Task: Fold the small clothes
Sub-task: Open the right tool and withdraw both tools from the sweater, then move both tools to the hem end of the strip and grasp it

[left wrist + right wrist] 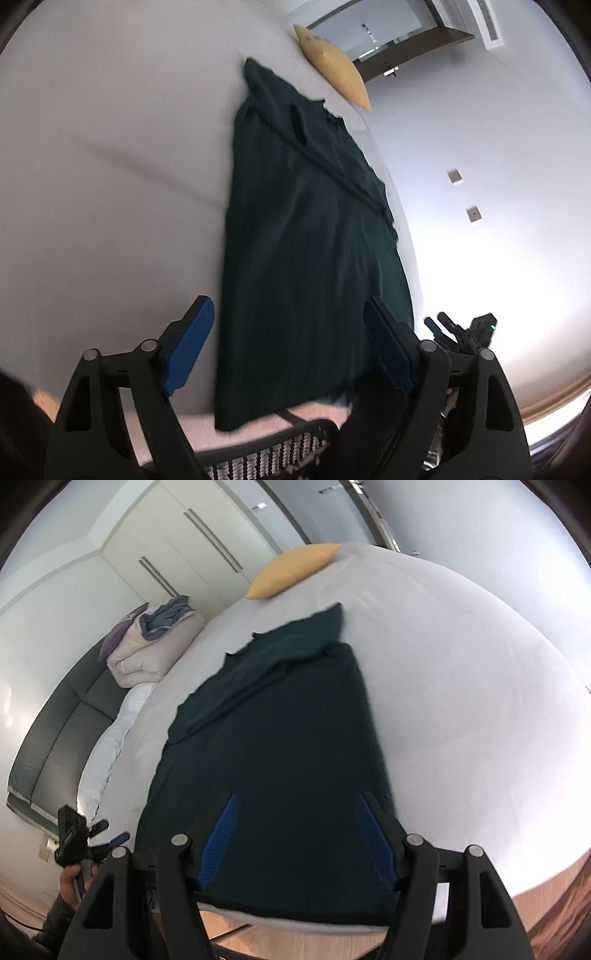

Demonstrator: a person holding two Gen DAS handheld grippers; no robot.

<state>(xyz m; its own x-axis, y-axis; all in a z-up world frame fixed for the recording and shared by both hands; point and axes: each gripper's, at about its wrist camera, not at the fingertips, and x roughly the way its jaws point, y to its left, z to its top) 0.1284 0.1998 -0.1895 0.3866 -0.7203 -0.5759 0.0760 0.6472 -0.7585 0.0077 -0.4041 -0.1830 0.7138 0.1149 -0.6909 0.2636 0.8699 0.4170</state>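
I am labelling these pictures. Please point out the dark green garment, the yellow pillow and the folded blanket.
dark green garment [306, 240]: left wrist view, middle of the cloth.
yellow pillow [291, 570]: right wrist view, middle of its face.
folded blanket [147, 653]: right wrist view, its beige side.

Both views are bright with soft daylight; the wall [498, 258] is washed out by glare in the left wrist view. Motion blur softens the dark garment [280, 746] edges. Fisheye distortion bends the bed [461, 701], with black corners.
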